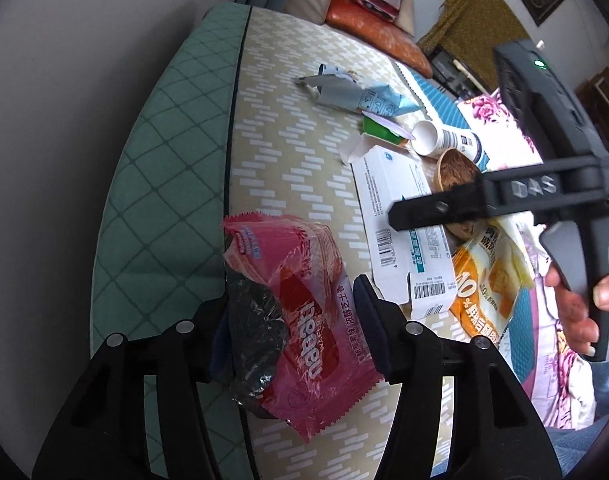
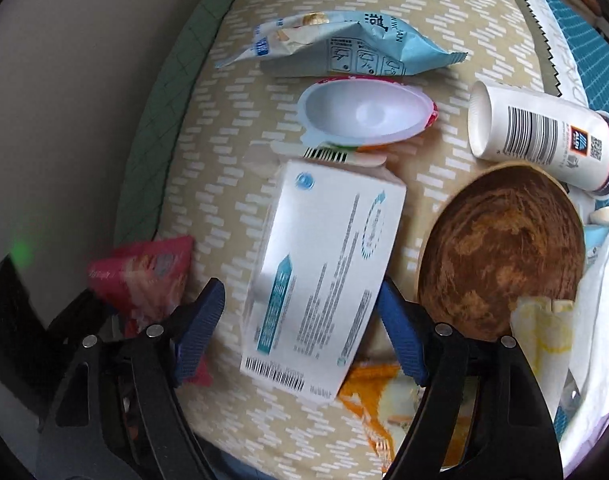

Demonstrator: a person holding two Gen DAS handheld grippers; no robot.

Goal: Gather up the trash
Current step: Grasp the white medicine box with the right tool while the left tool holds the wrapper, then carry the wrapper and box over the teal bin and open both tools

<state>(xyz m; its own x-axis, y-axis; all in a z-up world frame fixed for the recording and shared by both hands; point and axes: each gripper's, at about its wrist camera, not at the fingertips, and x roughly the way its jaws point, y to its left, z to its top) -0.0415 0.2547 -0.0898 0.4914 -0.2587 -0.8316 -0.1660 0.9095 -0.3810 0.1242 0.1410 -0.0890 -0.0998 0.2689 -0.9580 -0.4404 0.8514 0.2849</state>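
Observation:
A red wafer wrapper [image 1: 304, 304] and a crumpled black bag [image 1: 256, 332] lie at the mattress edge between the jaws of my left gripper [image 1: 292, 296]. Those jaws stand apart and do not press on the wrapper, so it is open. My right gripper [image 2: 300, 284] points down over a flattened white carton [image 2: 324, 264]. The carton lies between its blue pads with a gap on the left side, so the gripper is open. In the left wrist view its fingers [image 1: 436, 208] hover over the same carton [image 1: 392, 200].
More litter lies on the patterned mattress [image 2: 232, 160]: a light blue wrapper [image 2: 344, 48], a white plastic tub [image 2: 364, 116], a paper cup [image 2: 544, 136] on its side, a brown bowl [image 2: 504, 256], an orange wrapper [image 1: 484, 288]. A hand [image 1: 576, 320] holds the right gripper. The mattress's green side [image 1: 164, 200] drops away on the left.

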